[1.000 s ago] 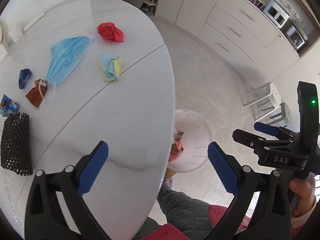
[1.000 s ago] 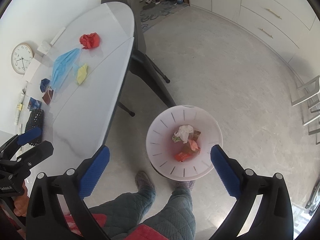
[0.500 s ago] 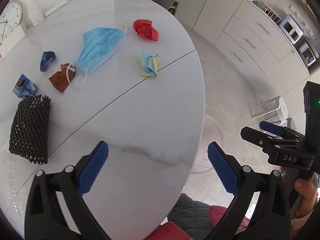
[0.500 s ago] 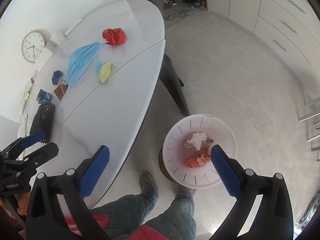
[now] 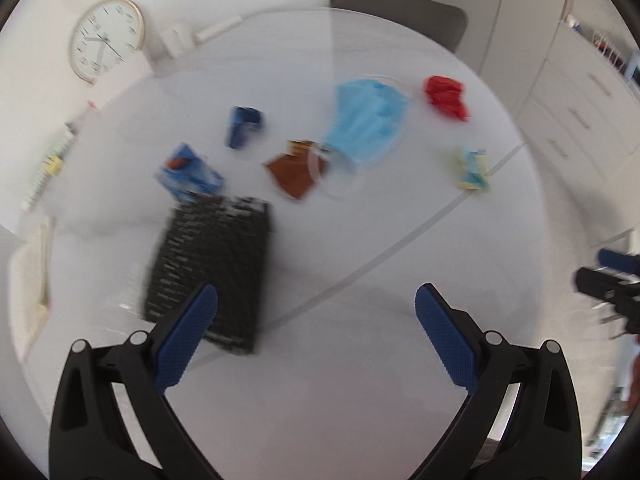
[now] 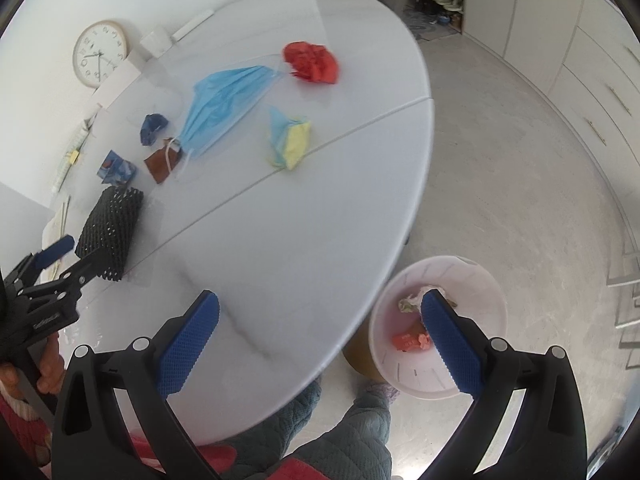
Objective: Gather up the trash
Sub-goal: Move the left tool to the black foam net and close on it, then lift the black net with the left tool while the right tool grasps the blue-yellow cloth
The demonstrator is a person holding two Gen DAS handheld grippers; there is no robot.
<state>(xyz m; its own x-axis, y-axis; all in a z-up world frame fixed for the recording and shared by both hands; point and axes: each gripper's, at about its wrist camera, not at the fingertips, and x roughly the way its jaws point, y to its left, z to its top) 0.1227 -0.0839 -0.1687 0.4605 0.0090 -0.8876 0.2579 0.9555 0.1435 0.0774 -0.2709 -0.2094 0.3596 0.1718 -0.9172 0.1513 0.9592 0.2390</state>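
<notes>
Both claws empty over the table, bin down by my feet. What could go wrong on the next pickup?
The face mask has an ear loop draped over the brown wrapper, so lifting either may drag the other. The bin sits on the floor past the table edge; a release over the rim could miss it.

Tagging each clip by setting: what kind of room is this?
Probably a home dining or kitchen area: a white oval table, built-in drawers and cabinets, a wall clock and a shoe nook.
</notes>
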